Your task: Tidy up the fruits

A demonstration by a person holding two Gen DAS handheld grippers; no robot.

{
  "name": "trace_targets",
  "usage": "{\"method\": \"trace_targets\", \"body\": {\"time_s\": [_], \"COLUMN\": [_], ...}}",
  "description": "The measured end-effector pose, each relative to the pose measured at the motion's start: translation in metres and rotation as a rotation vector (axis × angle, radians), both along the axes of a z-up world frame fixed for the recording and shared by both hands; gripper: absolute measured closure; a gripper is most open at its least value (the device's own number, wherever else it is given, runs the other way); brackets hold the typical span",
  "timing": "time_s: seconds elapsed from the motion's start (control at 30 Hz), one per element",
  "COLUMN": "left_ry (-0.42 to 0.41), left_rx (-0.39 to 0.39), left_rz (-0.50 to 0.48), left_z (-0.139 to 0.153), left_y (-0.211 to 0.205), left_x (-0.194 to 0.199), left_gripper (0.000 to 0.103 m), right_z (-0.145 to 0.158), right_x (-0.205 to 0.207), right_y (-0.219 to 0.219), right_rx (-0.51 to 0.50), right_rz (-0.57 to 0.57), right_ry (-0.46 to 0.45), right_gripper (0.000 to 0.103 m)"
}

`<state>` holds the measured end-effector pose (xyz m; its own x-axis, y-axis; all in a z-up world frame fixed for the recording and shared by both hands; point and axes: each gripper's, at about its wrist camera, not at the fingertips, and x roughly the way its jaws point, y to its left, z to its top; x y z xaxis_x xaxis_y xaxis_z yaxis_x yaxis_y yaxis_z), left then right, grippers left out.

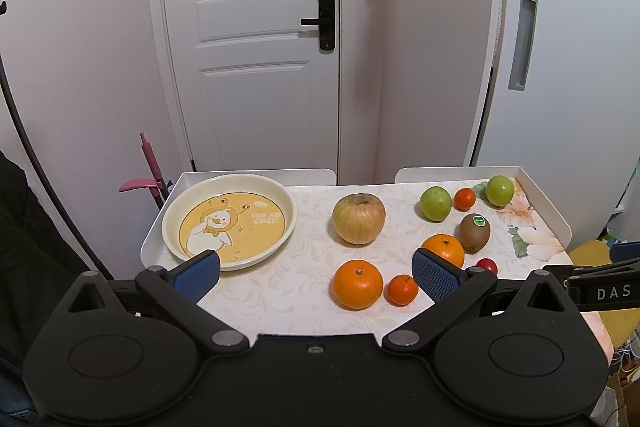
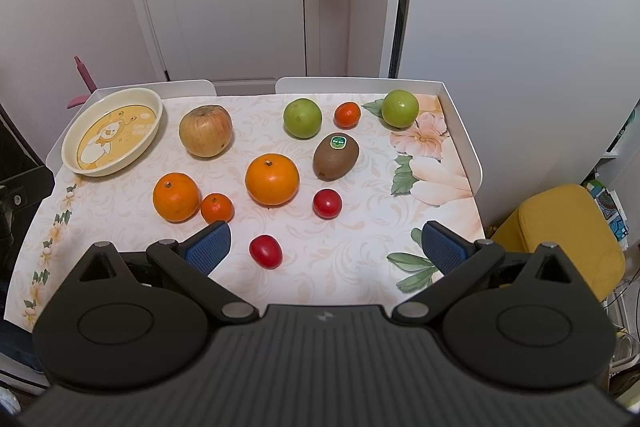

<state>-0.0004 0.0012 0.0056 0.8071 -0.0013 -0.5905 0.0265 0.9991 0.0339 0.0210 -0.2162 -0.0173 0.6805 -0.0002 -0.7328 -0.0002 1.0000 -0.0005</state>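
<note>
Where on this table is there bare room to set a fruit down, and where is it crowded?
Free: the plate is empty; bare cloth at the table's near left corner, and near right on the flower print. Crowded: the middle, from the apple to the kiwi and the oranges.

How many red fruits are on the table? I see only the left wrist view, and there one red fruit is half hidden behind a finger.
Observer: Two. The far red fruit is the one you see. The near red fruit lies apart from it, closer to us, and your view hides it.
Operator: Is the right gripper open? I see only its side.
Observer: Yes. The right gripper is open and holds nothing.
</note>
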Motion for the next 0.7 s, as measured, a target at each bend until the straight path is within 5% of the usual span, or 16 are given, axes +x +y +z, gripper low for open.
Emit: {"method": "trace_targets", "body": {"time_s": [0.7], "left_ry": [-0.007], "left_rx": [-0.002], "left_rz": [0.005], "left_z": [0.0037], "left_y": [-0.0009], "left_x": [-0.0015], "left_gripper": [0.000], "right_z": [0.0029], "right_x": [0.0009], "right_y": [-0.0018], "right_rx": [-0.007], "right_rz": [0.012], "right_ry": [-0.013], "right_gripper": [0.000]}}
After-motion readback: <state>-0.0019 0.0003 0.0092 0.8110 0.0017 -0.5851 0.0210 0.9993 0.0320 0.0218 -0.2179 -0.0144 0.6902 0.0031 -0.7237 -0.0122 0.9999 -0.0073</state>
